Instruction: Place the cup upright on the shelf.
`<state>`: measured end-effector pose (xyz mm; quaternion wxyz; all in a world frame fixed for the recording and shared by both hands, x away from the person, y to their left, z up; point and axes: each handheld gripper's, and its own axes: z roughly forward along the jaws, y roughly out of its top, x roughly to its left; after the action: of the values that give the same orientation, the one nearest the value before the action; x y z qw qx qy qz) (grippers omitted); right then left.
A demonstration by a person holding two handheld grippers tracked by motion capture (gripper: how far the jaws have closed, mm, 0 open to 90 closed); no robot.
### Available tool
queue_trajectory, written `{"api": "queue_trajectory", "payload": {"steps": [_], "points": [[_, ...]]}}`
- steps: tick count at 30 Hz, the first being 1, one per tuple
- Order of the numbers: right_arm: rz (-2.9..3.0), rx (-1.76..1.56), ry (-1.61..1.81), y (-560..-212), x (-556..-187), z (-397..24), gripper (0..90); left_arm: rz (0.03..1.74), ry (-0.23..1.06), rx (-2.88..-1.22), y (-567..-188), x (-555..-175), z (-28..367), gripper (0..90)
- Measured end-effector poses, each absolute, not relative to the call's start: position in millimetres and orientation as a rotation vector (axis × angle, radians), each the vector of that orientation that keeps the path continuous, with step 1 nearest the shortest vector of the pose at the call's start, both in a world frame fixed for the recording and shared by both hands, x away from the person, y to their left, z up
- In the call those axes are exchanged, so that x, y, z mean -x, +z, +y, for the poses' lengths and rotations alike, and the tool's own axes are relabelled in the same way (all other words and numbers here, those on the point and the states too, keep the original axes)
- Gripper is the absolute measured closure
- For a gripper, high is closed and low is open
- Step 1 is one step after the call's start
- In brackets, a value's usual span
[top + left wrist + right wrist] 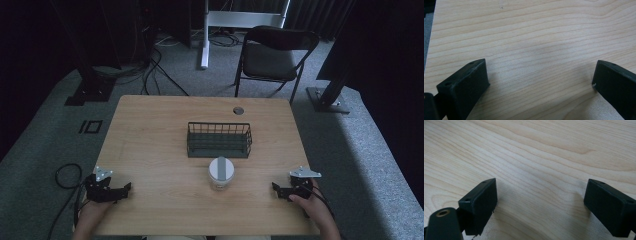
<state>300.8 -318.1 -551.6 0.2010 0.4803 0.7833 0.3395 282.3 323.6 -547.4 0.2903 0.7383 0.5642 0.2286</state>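
A white jar with a grey lid (221, 172) stands on the wooden table (150, 125), just in front of a dark wire basket (219, 139). My left gripper (127, 189) rests near the table's front left corner, held by a hand, well left of the jar. In the left gripper view its jaws stand wide apart over bare wood, left gripper (541, 75) open. My right gripper (274, 189) sits near the front right edge, right of the jar. Its jaws also stand apart with nothing between them, right gripper (541, 195) open.
A round cable hole (238, 110) is in the table's far edge. Beyond the table stand a black folding chair (272, 55), a white stand (205, 35) and dark frame legs on grey carpet. Cables (67, 175) lie on the floor at the left.
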Motion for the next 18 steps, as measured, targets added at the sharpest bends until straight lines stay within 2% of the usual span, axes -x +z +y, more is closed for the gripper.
{"api": "queue_trajectory", "payload": {"steps": [18], "points": [[2.191,-1.336,0.951,-551.5,-302.8,-317.9,11.2,1.505,0.609,-1.970,-547.4,-282.2,323.6,0.6]]}}
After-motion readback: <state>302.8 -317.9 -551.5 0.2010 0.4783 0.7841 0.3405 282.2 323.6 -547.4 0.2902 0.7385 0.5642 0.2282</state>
